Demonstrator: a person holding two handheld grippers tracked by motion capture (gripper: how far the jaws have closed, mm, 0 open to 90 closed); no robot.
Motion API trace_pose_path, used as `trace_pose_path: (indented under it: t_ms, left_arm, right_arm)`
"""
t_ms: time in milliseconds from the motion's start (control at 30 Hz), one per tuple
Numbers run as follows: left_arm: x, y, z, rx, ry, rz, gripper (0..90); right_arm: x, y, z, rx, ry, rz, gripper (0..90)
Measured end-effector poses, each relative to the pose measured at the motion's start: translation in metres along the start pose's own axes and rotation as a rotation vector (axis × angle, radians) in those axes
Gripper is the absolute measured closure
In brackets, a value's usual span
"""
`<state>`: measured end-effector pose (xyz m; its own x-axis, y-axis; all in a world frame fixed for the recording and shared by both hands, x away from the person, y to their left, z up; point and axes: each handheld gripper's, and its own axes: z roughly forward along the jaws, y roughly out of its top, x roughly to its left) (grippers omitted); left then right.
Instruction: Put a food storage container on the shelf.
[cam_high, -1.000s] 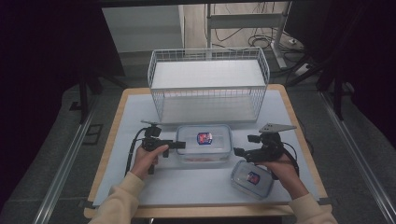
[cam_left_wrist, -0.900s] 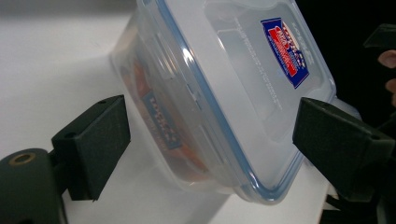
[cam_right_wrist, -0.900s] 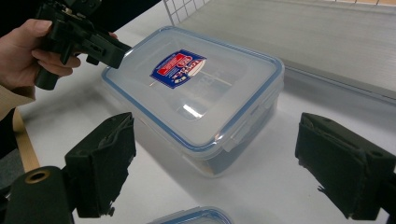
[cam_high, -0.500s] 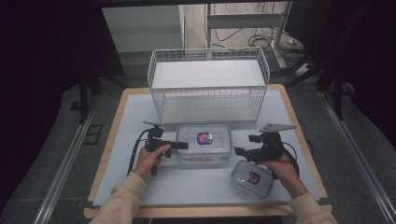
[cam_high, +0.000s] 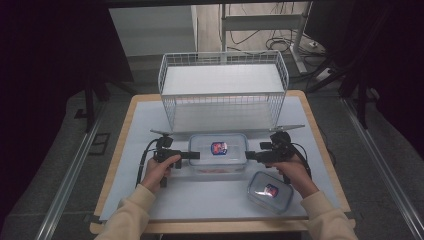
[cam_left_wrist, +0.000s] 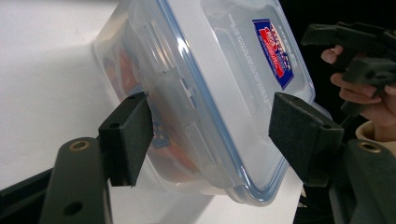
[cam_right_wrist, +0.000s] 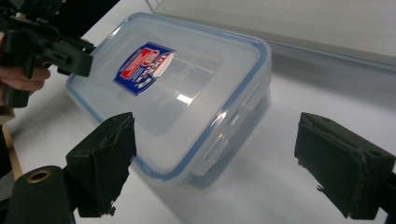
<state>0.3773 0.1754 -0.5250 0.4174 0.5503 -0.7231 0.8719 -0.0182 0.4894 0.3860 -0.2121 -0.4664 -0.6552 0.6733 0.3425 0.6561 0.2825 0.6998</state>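
Note:
A clear rectangular food box (cam_high: 218, 154) with a blue-rimmed lid and a red-and-blue label sits mid-table; something red shows inside it (cam_left_wrist: 177, 88). My left gripper (cam_high: 196, 155) points at its left end, open, and its jaws straddle the side latch (cam_left_wrist: 208, 140). My right gripper (cam_high: 248, 156) points at the right end, open, with the box's corner (cam_right_wrist: 187, 107) between and just beyond its jaws. Neither gripper holds anything. A smaller box (cam_high: 270, 191) of the same kind lies at the front right, next to the right hand.
A white wire basket (cam_high: 223, 90) stands behind the boxes, its front wall close to the large box. The white mat (cam_high: 210, 200) covers a wooden table (cam_high: 125, 112). Dark floor and a metal rail (cam_high: 65, 185) flank the table.
Both grippers have moved inward to the two ends of the large box. The right gripper came up from beside the small box.

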Motion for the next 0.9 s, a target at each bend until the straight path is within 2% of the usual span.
trace_pose_path:
  t_ms: [100, 267, 533, 633, 733, 900]
  left_arm:
    - [0.0, 0.0, 0.0, 0.001, 0.003, 0.001, 31.5]
    - [-0.001, 0.0, 0.0, 0.001, 0.006, 0.002, 31.4]
    - [-0.001, 0.0, 0.0, 0.001, 0.005, 0.004, 31.4]
    - [0.0, 0.0, 0.0, 0.001, 0.005, 0.005, 31.5]
    - [-0.001, 0.0, 0.0, 0.001, 0.005, 0.005, 31.5]
    - [-0.001, 0.0, 0.0, 0.001, 0.005, 0.004, 31.5]
  right_arm:
    - [-0.006, 0.004, 0.006, 0.015, 0.022, 0.044, 12.9]
    - [-0.009, 0.009, 0.015, 0.033, 0.043, 0.08, 13.0]
    - [-0.015, 0.013, 0.033, 0.099, 0.063, 0.127, 13.0]
    - [-0.017, 0.012, 0.039, 0.119, 0.104, 0.165, 13.2]
    - [-0.018, 0.011, 0.043, 0.143, 0.103, 0.173, 13.9]
    - [-0.02, 0.01, 0.048, 0.163, 0.144, 0.211, 16.6]
